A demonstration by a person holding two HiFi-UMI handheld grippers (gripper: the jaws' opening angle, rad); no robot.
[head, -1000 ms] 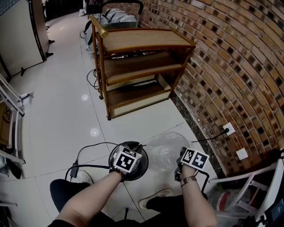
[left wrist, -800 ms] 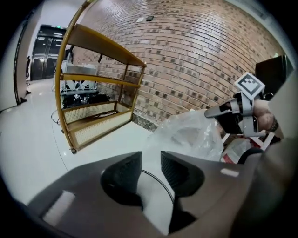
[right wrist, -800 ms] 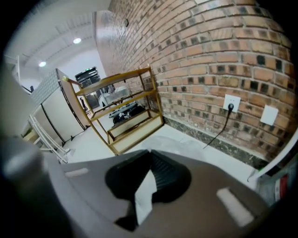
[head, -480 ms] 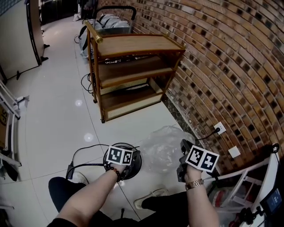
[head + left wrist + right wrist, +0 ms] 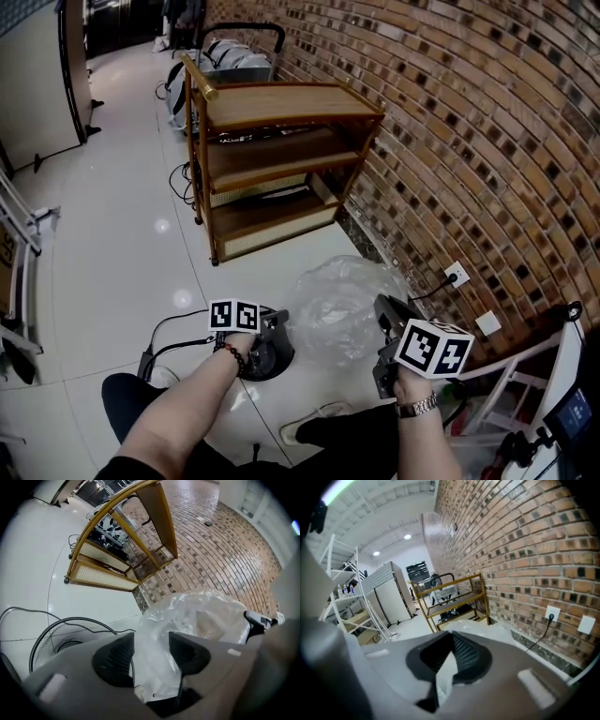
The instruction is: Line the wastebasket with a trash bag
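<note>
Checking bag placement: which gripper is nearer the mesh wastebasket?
Left. The left gripper, jaws just opened with the trash bag between them, is over the wastebasket rim; the right gripper, shut on the bag, is off to its side.

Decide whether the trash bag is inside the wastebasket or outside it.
Outside: the trash bag hangs puffed up beside the wastebasket, pinched by the right gripper.

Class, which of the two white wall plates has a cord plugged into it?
The plate nearer the wooden rack: a black cord hangs from it; the other plate is bare.
</note>
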